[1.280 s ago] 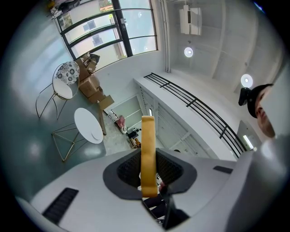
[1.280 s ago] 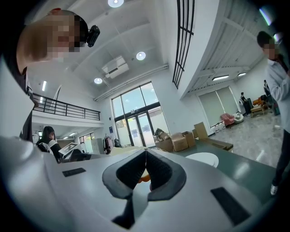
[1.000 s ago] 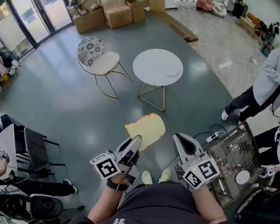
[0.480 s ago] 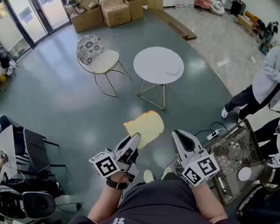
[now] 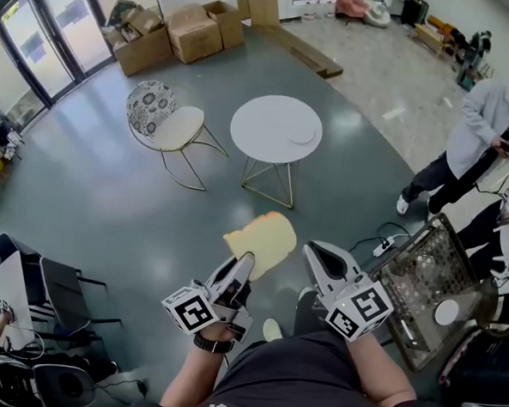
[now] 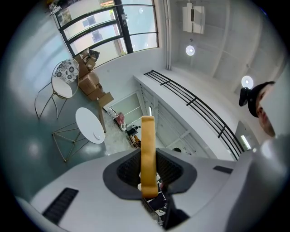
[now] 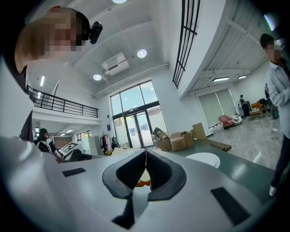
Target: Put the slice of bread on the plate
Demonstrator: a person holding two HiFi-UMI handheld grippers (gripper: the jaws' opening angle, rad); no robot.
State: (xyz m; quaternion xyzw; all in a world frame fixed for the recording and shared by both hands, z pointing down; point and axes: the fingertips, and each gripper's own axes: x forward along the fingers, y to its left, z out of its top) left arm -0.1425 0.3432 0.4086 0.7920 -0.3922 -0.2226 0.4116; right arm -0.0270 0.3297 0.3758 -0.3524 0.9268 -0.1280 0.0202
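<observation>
Looking down from the head view, I have the left gripper (image 5: 244, 263) pinching the slice of bread (image 5: 263, 239) by its lower end, so the slice stands out past the jaws over the dark, glossy floor (image 5: 109, 189). In the left gripper view the bread shows edge-on and upright, with both pads pressed against its faces. My right gripper (image 5: 316, 252) is just beside it with its jaws pressed together and nothing between them. The plate (image 5: 302, 135) lies near the right edge of the round white table (image 5: 264, 121), well apart from the bread. A chair (image 5: 169, 120) with a patterned back stands just left of the table, and cardboard boxes (image 5: 170, 31) are stacked near the glass doors (image 5: 41, 35) at the far left. Towards the far right the floor turns to pale stone, where a person (image 5: 486, 139) in a grey shirt stands. A wire basket (image 5: 426, 273) sits near my right side.
</observation>
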